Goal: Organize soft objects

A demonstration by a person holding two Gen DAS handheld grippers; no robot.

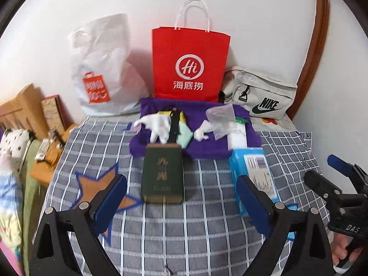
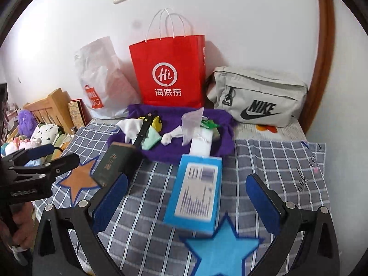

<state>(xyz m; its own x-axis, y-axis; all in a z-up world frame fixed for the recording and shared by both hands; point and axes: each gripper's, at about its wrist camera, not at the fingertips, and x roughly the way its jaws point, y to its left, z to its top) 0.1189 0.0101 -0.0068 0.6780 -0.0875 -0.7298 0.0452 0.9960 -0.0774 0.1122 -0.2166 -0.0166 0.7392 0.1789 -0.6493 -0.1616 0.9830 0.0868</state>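
A purple cloth (image 1: pixel 197 148) lies spread on the checked bedcover, bearing a white fabric piece (image 1: pixel 155 126), a mint green item (image 1: pixel 185 134), a crumpled white wad (image 1: pixel 201 133), a clear plastic bag (image 1: pixel 219 119) and a white pack (image 1: pixel 237 138). In front of it lie a dark green box (image 1: pixel 163 177) and a blue box (image 2: pixel 195 193). My left gripper (image 1: pixel 181 180) hovers open before the green box, touching nothing. My right gripper (image 2: pixel 187 180) is open above the blue box, its pads well apart from it. Each gripper shows at the edge of the other's view.
Against the white wall stand a red paper bag (image 1: pixel 189 66), a white plastic bag (image 1: pixel 103 69) and a grey Nike bag (image 2: pixel 260 99). A wooden headboard (image 1: pixel 20 112) and soft toys crowd the left. Star patches (image 2: pixel 220 246) mark the bedcover.
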